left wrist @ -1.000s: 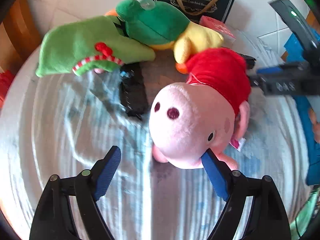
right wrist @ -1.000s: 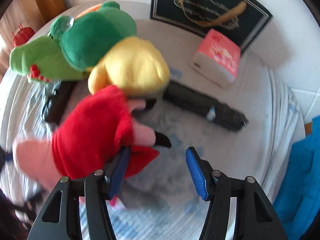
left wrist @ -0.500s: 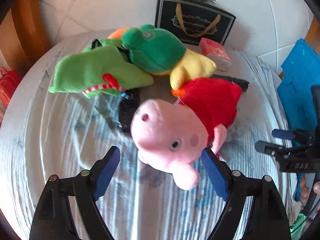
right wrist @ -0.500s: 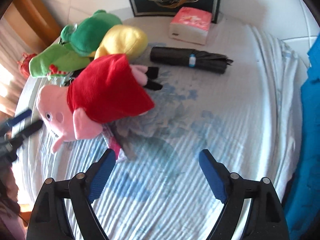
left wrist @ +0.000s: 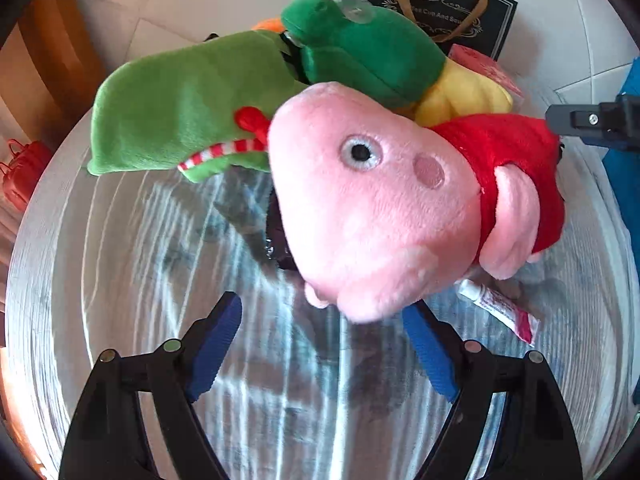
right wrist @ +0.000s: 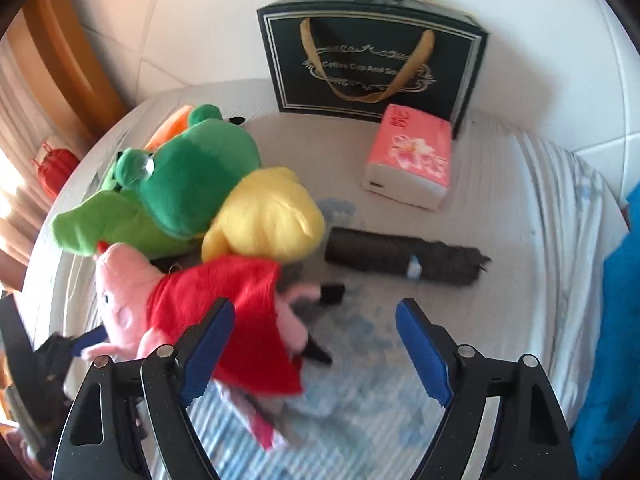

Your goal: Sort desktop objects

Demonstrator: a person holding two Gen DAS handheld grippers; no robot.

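Note:
A pink pig plush (left wrist: 372,208) in a red dress (right wrist: 224,300) lies on its side on the striped cloth. Its head fills the left wrist view and reaches the tip of the right finger of my left gripper (left wrist: 322,350), which stands open and grips nothing. My right gripper (right wrist: 316,350) hovers at the pig's dress end. Its jaws are closing but stand wide, with the dress hem and a leg between them and no pad pressing. Behind the pig lie a green crocodile plush (left wrist: 180,112) and a green and yellow plush (right wrist: 256,216).
A rolled black umbrella (right wrist: 404,260), a pink tissue pack (right wrist: 412,160) and a dark gift bag (right wrist: 372,52) sit towards the wall. The round table's cloth (right wrist: 520,248) has blue fabric (right wrist: 616,320) at its right edge. A black object (left wrist: 276,240) lies under the pig.
The right gripper widened off the red dress, drew back, then came in close again. The pig rolled onto its side and now sits closer to the left gripper, whose opening is unchanged.

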